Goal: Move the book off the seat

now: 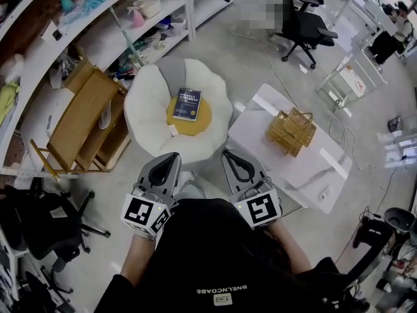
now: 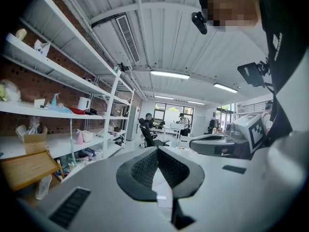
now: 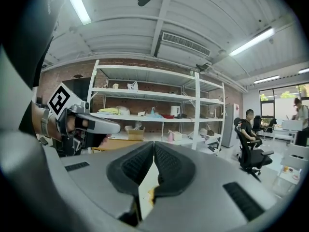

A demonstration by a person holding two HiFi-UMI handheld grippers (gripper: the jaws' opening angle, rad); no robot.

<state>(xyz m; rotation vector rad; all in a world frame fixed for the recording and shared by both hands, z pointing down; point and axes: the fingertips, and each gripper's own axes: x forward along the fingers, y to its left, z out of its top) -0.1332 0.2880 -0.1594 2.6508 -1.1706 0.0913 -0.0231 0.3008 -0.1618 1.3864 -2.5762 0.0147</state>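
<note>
A dark blue book [image 1: 187,104] lies flat on the yellow middle of a white flower-shaped seat [image 1: 146,100] on the floor. My left gripper [image 1: 173,156] is held at the seat's near edge, jaws shut and empty, a short way from the book. Beside it my right gripper [image 1: 228,154] is also shut and empty, at the seat's near right edge. In the left gripper view the left gripper [image 2: 157,151] has its jaws closed together, and the right gripper [image 3: 153,146] shows the same in its own view. Neither gripper view shows the book.
A white low table [image 1: 260,113] with a gold wire basket [image 1: 291,131] stands right of the seat. A wooden frame [image 1: 78,126] leans left of it, below white shelves [image 1: 104,41]. Black office chairs stand at the back [image 1: 303,28] and near left [image 1: 39,227].
</note>
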